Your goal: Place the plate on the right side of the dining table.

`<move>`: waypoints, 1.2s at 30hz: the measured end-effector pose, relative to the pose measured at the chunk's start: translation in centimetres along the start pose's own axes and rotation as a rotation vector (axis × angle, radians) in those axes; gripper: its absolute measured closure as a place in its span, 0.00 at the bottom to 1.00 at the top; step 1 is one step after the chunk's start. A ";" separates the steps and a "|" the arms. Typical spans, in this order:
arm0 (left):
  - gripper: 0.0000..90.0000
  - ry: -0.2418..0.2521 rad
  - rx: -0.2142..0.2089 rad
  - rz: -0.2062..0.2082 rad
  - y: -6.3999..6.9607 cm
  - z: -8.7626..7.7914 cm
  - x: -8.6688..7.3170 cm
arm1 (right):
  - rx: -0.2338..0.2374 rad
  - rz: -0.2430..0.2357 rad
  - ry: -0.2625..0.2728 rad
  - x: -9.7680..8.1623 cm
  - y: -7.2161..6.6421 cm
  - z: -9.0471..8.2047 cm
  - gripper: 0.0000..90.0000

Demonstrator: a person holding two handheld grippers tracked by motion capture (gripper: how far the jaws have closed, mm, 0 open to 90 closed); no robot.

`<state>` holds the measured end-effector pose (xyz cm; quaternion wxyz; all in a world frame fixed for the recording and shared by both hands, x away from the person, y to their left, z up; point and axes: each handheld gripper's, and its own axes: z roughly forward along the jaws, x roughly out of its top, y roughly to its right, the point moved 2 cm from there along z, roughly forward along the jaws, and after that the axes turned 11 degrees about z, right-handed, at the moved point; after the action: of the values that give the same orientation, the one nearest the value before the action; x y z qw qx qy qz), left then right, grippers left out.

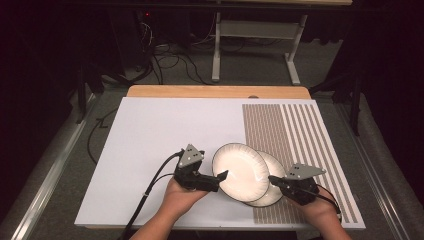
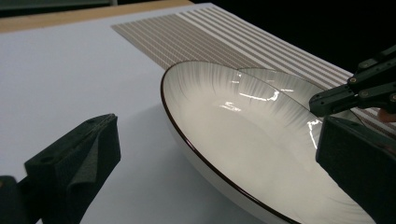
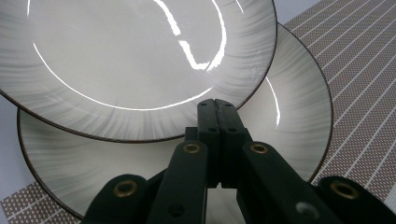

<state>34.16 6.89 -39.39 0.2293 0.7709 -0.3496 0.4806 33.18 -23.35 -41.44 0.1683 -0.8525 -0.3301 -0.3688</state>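
Just right of the left gripper (image 1: 221, 175), the upper plate (image 1: 240, 171) overlaps a lower plate (image 1: 274, 186). The right gripper (image 1: 271, 178) meets the lower plate from its far side, jaws pressed together. Both plates lie on the white mat (image 1: 150, 135), beside its striped section (image 1: 300, 130).

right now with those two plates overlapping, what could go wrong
The upper plate leans on the lower plate, so its near edge is raised; a nudge might slide or drop it onto the lower one. The left gripper stands open around the upper plate's rim, and a shallow bite on the glossy glaze may slip. The right gripper, shut over the lower plate, could knock either rim if it pushes in.
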 end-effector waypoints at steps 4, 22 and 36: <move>0.01 -0.042 -0.035 -0.051 0.0 1.0 -0.3 | -0.005 -0.007 -0.003 0.0 0.0 0.0 1.00; 0.48 -0.188 -0.157 -0.204 0.0 2.1 -1.2 | -0.009 -0.014 -0.008 0.0 -0.1 0.1 1.00; 0.71 -0.175 -0.117 -0.259 -0.6 1.6 -0.7 | -0.012 -0.012 0.006 0.1 0.0 -0.2 1.00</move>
<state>35.32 6.35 -40.74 0.3024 0.8338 -0.2934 0.3568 33.12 -23.44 -41.25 0.1618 -0.8504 -0.3326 -0.3742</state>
